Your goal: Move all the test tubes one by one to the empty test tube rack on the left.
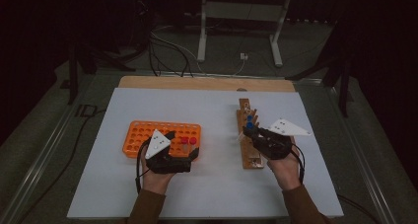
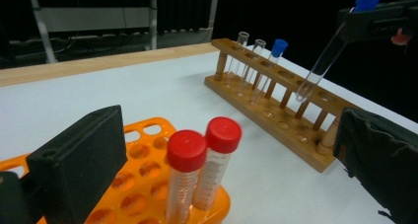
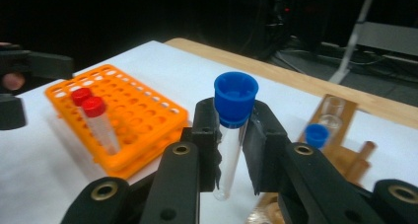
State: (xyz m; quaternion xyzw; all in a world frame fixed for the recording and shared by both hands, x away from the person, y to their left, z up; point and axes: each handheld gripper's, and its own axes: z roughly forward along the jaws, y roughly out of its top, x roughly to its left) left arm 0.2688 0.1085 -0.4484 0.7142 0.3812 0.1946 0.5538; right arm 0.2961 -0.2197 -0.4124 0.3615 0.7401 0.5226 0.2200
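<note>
No writing is legible. The right gripper [image 3: 230, 150] has its jaws clamped on a blue-capped tube [image 3: 230, 135] above the wooden rack [image 1: 248, 140]. The left gripper [image 1: 185, 147], jaws spread, flanks two red-capped tubes [image 2: 199, 167] in the orange rack [image 1: 143, 135] on the counter [image 1: 207, 184]. The left gripper view shows two uncapped tubes [image 2: 244, 58] in the wooden rack.

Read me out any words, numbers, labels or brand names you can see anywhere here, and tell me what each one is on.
No readable text anywhere.
Red-capped tubes in the orange rack: faint graduation marks down the sides, too blurred to read.
Blue-capped tube held in the right gripper: no print visible.
Wooden rack: no label visible.
Left gripper: white dots on its grey plate, no lettering.
</note>
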